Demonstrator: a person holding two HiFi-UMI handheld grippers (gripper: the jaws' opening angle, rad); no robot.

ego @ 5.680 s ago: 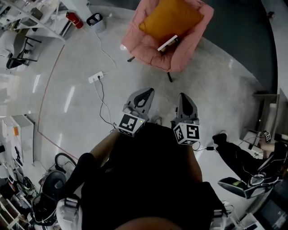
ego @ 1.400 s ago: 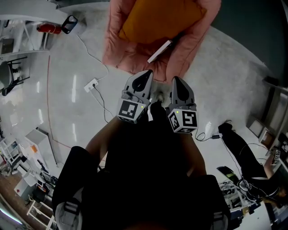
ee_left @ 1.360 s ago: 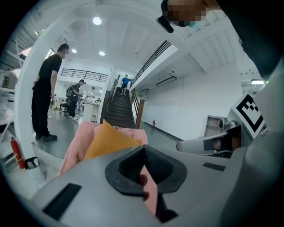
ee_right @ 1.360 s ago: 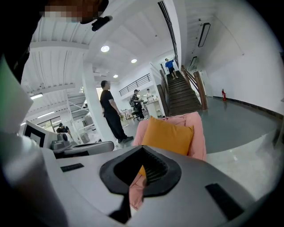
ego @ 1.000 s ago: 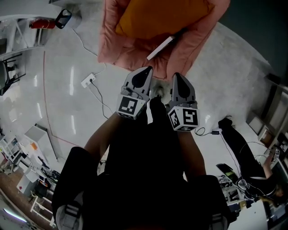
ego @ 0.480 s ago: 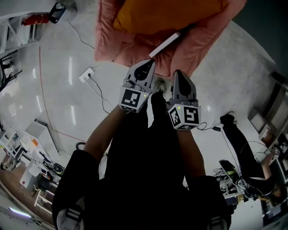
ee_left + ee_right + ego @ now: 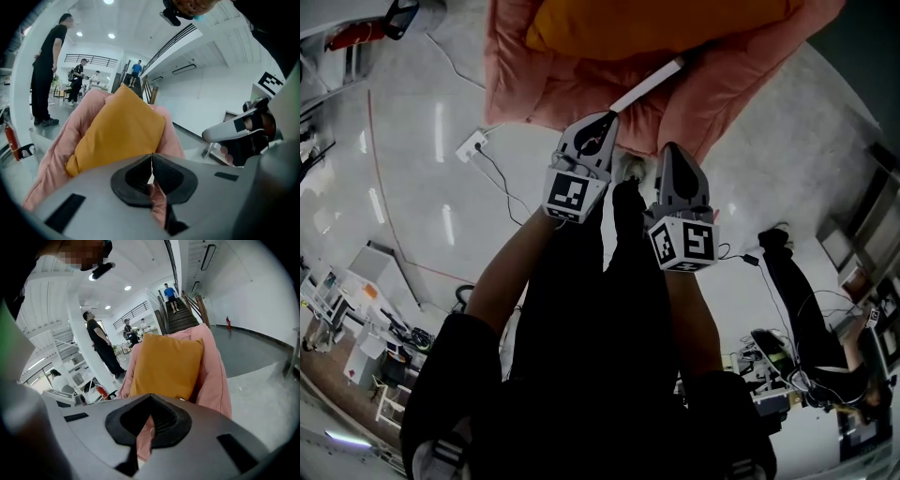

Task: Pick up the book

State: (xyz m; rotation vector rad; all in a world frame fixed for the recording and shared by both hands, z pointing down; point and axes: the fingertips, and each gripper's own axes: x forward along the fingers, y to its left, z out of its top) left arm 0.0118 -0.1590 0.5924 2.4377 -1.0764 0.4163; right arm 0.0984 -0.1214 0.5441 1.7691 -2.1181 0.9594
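the thin white book [image 7: 649, 84] lies slanted on the seat of the pink padded armchair [image 7: 534, 84], right at the front of the big orange cushion [image 7: 656, 23] that leans against the chair's back. the left gripper [image 7: 605, 118] hangs over the chair's front edge, its tip close to the book's near end; whether it touches cannot be told. its jaws are pressed together with nothing between them. the right gripper [image 7: 672, 150] is beside it, just short of the chair's front edge, and is likewise clenched on nothing.

the chair stands on a glossy pale grey floor [image 7: 412, 178] that mirrors the ceiling lights as bright streaks. on the floor near the chair's left side, as the head view shows it, lies a white power strip [image 7: 472, 145], and further out that way a red fire extinguisher [image 7: 347, 35]. behind the chair the gripper views show a tall, white, brightly lit hall with a dark staircase [image 7: 180, 317]. a person in black [image 7: 47, 79] stands beside the chair, and others stand further back.
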